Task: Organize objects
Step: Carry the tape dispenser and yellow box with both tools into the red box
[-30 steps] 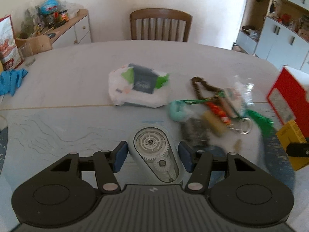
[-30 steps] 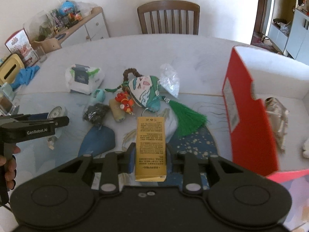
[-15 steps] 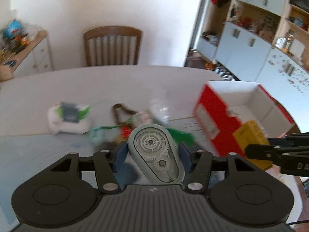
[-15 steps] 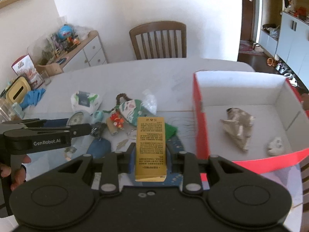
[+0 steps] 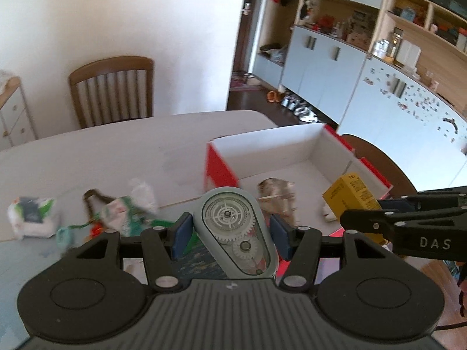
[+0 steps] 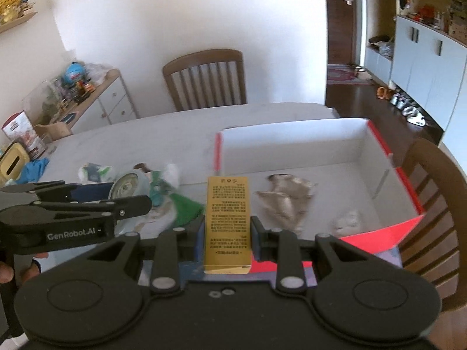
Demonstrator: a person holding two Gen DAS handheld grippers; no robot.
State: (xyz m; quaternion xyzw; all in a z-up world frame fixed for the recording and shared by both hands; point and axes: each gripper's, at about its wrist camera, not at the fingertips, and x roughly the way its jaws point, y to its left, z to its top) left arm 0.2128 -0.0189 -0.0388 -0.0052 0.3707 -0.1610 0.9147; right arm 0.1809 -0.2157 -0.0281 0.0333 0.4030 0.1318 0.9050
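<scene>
My left gripper (image 5: 230, 234) is shut on a grey oval correction-tape dispenser (image 5: 235, 229) with clear gears, held above the table near the red box (image 5: 220, 169). My right gripper (image 6: 227, 233) is shut on a yellow printed box (image 6: 228, 218), held over the red box's near edge (image 6: 382, 230). The red box has a white inside holding a crumpled brown wrapper (image 6: 287, 201) and a small white lump (image 6: 347, 218). The yellow box also shows in the left wrist view (image 5: 351, 201).
On the table left of the red box lie a tissue pack (image 5: 32, 215), a painted pouch with a green tassel (image 6: 175, 201), a bead string (image 5: 90, 201) and small trinkets. Wooden chairs stand behind (image 6: 207, 78) and at the right (image 6: 432, 192). A blue cloth (image 6: 35, 169) lies far left.
Both grippers have swung right and risen, from over the pile of small things to the red box, each still holding its object. The box's inside has come into view.
</scene>
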